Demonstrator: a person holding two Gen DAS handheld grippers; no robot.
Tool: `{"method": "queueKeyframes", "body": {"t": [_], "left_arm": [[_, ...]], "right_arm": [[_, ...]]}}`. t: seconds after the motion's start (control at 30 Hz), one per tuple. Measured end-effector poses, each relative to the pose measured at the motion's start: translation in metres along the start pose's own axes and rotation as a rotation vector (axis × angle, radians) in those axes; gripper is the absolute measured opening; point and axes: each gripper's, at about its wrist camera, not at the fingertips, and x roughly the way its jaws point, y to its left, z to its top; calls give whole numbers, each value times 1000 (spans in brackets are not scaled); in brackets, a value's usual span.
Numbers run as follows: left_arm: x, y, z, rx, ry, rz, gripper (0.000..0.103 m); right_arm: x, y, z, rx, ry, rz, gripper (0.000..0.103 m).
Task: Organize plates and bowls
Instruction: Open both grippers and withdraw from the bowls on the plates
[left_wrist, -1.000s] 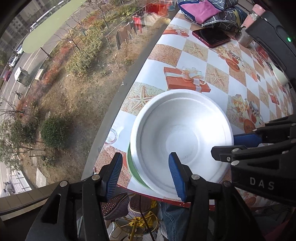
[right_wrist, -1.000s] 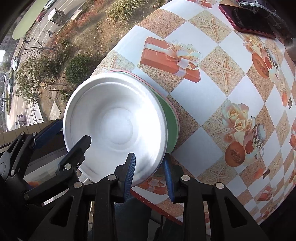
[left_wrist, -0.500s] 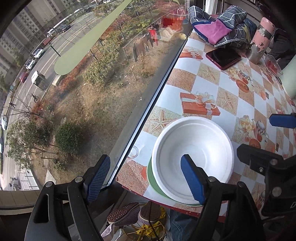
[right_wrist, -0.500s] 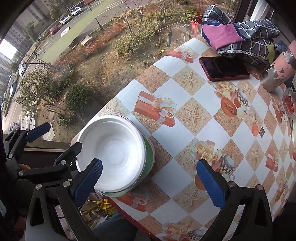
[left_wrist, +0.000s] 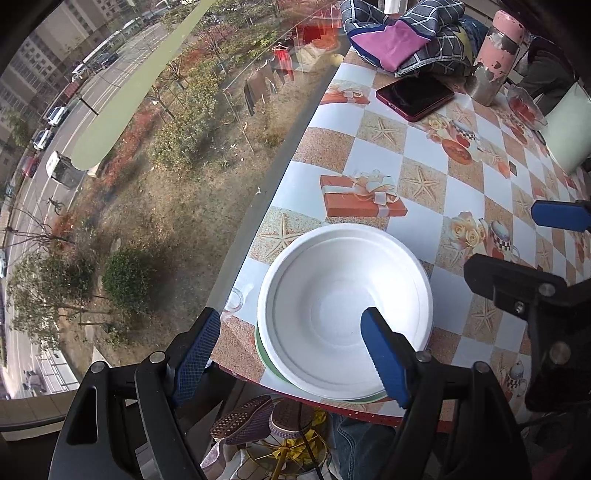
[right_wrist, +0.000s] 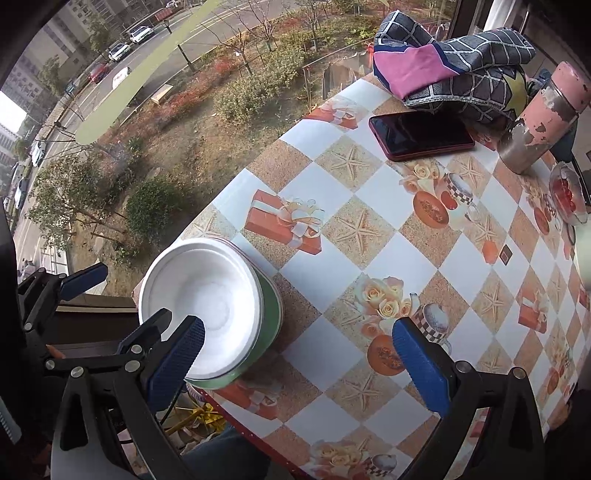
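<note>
A white foam bowl (left_wrist: 345, 310) sits nested on top of a green plate (right_wrist: 271, 314) at the near corner of the table (right_wrist: 373, 184), close to both the window-side edge and the edge nearest the person. The table wears a checked oilcloth printed with starfish, gift boxes and roses.

The left gripper (left_wrist: 291, 354) hangs above the bowl with its blue pads spread wide and holding nothing; one pad shows over the bowl's inside, the other off the table edge. The right gripper (right_wrist: 295, 350) is likewise wide open and empty, its left pad over the bowl's rim and its right pad over bare cloth.

Farther along the table lie a red-cased phone (right_wrist: 421, 134), a folded grid-patterned cloth with a pink panel (right_wrist: 450, 70), and a pink flask with peeling paint (right_wrist: 543, 118). A small glass dish of red fruit (right_wrist: 567, 195) stands near the right edge. All are well apart from the stack.

Below the table edge, shoes (left_wrist: 258, 417) and a denim-clad leg (left_wrist: 354, 443) are visible.
</note>
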Motion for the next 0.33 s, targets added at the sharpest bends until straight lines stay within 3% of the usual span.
{"method": "queueKeyframes", "body": {"t": [0.23,0.33], "left_arm": [[4,-2,2,-13,19,13,81],[0,-4,3,2,-2,-30,81]], "right_arm": [[2,-3,-1,-13,6,14,102],[3,-7,-2,-2,12,26,102]]}}
